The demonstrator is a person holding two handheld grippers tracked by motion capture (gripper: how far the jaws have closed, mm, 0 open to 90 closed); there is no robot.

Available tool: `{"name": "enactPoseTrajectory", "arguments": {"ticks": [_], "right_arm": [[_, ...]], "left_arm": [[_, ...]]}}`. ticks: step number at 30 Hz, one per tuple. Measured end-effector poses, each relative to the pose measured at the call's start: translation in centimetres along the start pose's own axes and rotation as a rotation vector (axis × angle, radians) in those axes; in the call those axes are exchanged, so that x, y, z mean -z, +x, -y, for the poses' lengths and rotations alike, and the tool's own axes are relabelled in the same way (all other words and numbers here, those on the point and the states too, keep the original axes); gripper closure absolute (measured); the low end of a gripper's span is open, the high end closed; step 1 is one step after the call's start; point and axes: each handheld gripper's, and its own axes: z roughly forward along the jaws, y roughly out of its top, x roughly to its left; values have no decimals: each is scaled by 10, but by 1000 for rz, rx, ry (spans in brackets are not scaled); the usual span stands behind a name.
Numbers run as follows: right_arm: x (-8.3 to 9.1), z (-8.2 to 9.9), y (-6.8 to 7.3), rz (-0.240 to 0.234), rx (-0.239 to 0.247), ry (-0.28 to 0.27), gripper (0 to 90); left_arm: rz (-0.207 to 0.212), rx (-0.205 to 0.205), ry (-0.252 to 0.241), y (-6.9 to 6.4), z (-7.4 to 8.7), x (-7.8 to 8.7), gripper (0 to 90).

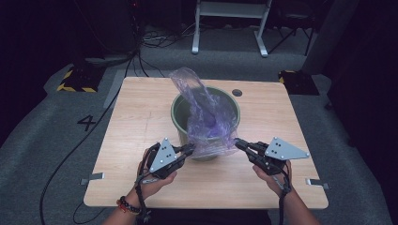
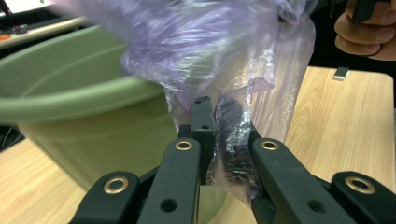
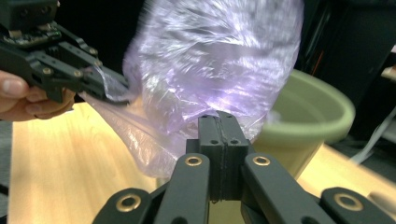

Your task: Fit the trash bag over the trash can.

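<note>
Bag (image 1: 206, 117) in bucket (image 1: 180, 110) on table (image 1: 136, 122) — grippers either side.

Two black claws, grey plates on top, bare forearms below

The left claw (image 1: 191, 149) is a black linkage frame, capped with a grey three-cornered plate dotted with dark holes; the right claw (image 1: 238, 143) wears the same plate. Up close in the left gripper view, brass-coloured rivets ring the black arms, with small screw holes beneath. The right gripper view gives the same brass rivets and two screws on each jaw block. A dark beaded bracelet (image 1: 126, 205) circles the left wrist, and black cables trail from both claws.
</note>
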Motion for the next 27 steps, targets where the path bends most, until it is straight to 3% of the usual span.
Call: {"name": "enactPoseTrajectory", "arguments": {"ticks": [8, 11, 16, 18, 23, 27], "right_arm": [[-3, 19, -8, 42, -62, 25, 884], [-5, 21, -9, 62, -67, 30, 681], [-1, 15, 0, 107, -7, 24, 372], [3, 12, 6, 120, 25, 18, 290], [14, -3, 21, 145, 87, -13, 235], [20, -18, 31, 131, 150, -53, 234]], "left_arm": [[20, 62, 8, 7, 11, -6, 845], [7, 44, 14, 3, 9, -10, 867], [-13, 14, 34, -2, 6, -12, 890], [-14, 10, 40, -2, 6, -12, 895], [-18, -7, 52, -4, 2, -14, 897], [-17, -20, 64, -6, 0, -17, 897]]}}
